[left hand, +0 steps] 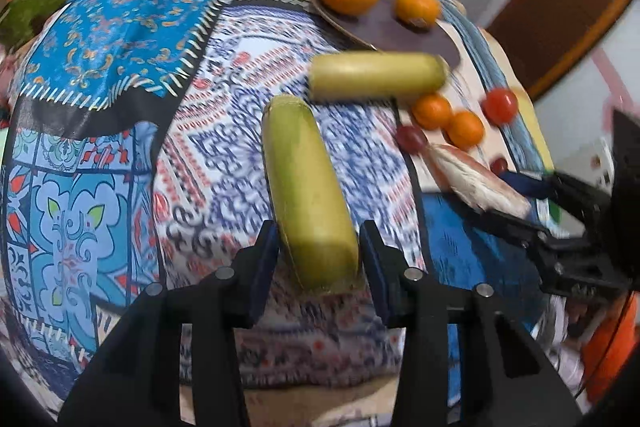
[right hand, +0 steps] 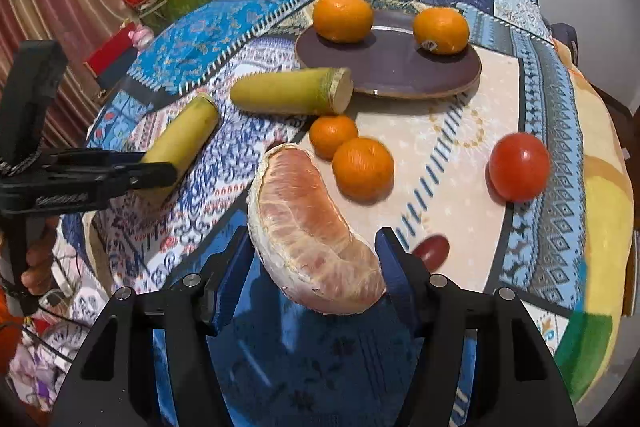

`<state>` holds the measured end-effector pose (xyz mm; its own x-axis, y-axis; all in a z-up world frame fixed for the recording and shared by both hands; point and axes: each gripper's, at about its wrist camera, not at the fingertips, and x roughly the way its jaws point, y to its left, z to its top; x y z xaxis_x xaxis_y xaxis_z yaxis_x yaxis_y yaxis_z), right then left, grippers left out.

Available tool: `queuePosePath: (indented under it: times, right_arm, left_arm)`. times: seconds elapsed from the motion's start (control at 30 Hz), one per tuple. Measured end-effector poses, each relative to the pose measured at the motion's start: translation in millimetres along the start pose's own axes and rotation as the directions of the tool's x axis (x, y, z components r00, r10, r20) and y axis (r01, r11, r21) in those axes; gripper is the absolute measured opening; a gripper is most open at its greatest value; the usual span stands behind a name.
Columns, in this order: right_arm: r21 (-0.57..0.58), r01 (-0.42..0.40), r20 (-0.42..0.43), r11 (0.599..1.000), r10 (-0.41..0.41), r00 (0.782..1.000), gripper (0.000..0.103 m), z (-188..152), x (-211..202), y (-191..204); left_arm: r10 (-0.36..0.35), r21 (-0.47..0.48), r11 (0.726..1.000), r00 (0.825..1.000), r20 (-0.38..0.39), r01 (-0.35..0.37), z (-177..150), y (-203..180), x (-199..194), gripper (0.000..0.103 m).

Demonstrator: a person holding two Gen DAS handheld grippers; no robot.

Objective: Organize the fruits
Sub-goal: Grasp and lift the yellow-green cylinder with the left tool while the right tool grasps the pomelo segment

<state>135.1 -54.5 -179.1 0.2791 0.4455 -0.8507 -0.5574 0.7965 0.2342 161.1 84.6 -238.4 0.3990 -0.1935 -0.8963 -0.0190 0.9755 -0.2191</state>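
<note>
While level, both tongs astride fruit

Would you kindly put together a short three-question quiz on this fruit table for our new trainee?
1. How many oranges sit on the brown plate?
2. True or false: the right gripper has its fingers on either side of the peeled pomelo segment.
3. What lies between the left gripper's fingers: A) the tomato, B) a yellow-green stalk piece, C) a grape?

Key:
1. Two: one orange at the left, another at the right.
2. True.
3. B.
</note>
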Motion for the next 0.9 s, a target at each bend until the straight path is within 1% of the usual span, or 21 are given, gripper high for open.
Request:
queuePosePath:
  times: [0.07,0.13,0.2,0.27,0.47,0.57,0.63,0.67,0.7,0.73,0.77,0.83,0.9]
  right_arm:
    - [-0.007,-0.014,-0.035,1.000,0.014,0.999,0.060,-3,4,3]
    - [-0.007,-0.020,-0.062,1.000,0.020,0.998,0.062,-5,10,5]
    - [-0.006,-0.010,-0.068,1.000,0.010,0.998,0.062,-3,13,6]
    - [-0.008,-0.008,-0.065,1.000,0.007,0.998,0.063,2,15,7]
    - [-0.041,-0.020,-0.060,0.999,0.018,0.998,0.063,14,23,12]
    - [-0.070,-0.008,-0.054,0.998,0.004,0.999,0.063,18,30,16]
    - [-0.090,0.003,-0.049,0.996,-0.007,0.999,0.063,19,32,18]
    - [-0.098,0.015,-0.042,0.995,-0.019,0.999,0.060,19,31,19]
    - [-0.102,0.020,-0.038,0.995,-0.023,0.999,0.055,19,31,19]
    - [-0.099,0.009,-0.035,0.995,-0.012,0.999,0.046,19,30,19]
    - [-0.090,0.003,-0.034,0.996,-0.006,0.999,0.040,20,28,18]
    - [-0.076,0.004,-0.027,0.997,-0.006,1.000,0.040,20,25,16]
    - [-0.068,0.011,-0.015,0.998,-0.012,1.000,0.039,18,21,15]
  left_arm:
    - [0.016,0.025,1.000,1.000,-0.016,-0.015,-3,-4,1,0.042]
    - [0.025,0.023,0.999,0.999,-0.026,-0.024,0,-4,4,0.043]
    - [0.029,0.007,1.000,0.999,-0.027,-0.029,8,-2,8,0.050]
    - [0.032,-0.015,0.999,0.999,-0.023,-0.033,18,2,13,0.053]
    - [0.052,-0.029,0.998,0.999,-0.015,-0.052,38,5,30,0.052]
    - [0.057,-0.028,0.998,0.998,-0.006,-0.057,42,3,36,0.052]
    - [0.064,-0.031,0.997,0.998,0.004,-0.064,43,2,37,0.050]
    - [0.071,-0.032,0.997,0.997,0.006,-0.070,43,1,38,0.044]
    - [0.082,-0.031,0.996,0.997,0.008,-0.082,43,1,38,0.042]
    - [0.075,-0.035,0.997,0.997,0.009,-0.074,43,2,37,0.041]
    - [0.069,-0.042,0.997,0.998,0.008,-0.069,42,3,36,0.040]
    - [0.049,-0.052,0.997,0.999,0.010,-0.049,41,4,31,0.039]
    - [0.054,-0.047,0.998,0.998,0.026,-0.052,38,3,24,0.038]
